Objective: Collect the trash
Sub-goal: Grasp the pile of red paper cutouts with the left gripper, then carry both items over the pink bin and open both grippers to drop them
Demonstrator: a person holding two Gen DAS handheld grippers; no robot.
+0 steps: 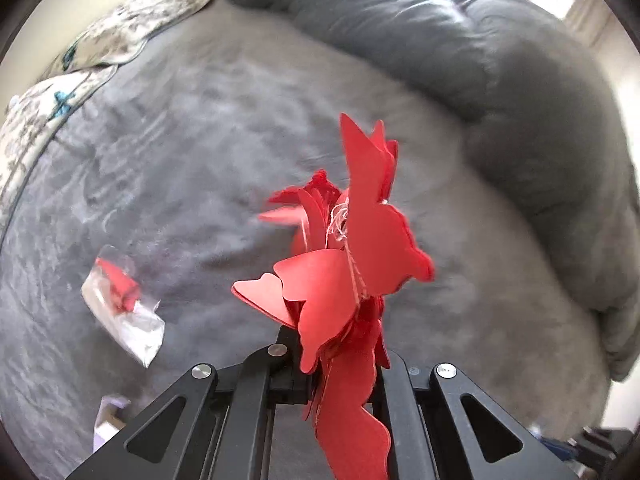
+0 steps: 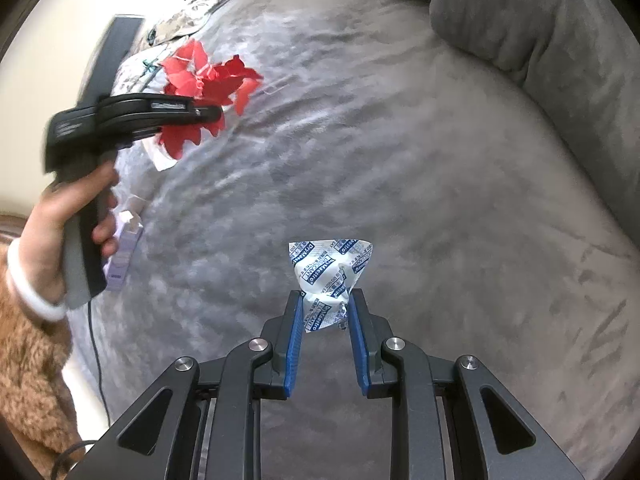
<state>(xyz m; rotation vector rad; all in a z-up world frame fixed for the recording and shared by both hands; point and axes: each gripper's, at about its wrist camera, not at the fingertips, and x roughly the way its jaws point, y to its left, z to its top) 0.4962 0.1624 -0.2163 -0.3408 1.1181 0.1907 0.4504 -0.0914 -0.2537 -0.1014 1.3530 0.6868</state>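
Both grippers are loaded to carry trash off the bed [image 2: 400, 140]: the left gripper [image 1: 340, 344] clenches red paper cutouts [image 1: 352, 248], and the right gripper [image 2: 325, 312] pinches a white packet [image 2: 330, 276].

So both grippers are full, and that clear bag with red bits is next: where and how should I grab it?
Judging by its pose, take the clear bag across its narrow width near the middle, coming from above: it lies flat on the grey blanket, long and thin, with open blanket either side for the fingers.

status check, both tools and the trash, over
Left tool shut on red paper cutouts, lifted off grey blanket. Right tool shut on desiccant packet. Clear wrapper left on blanket.
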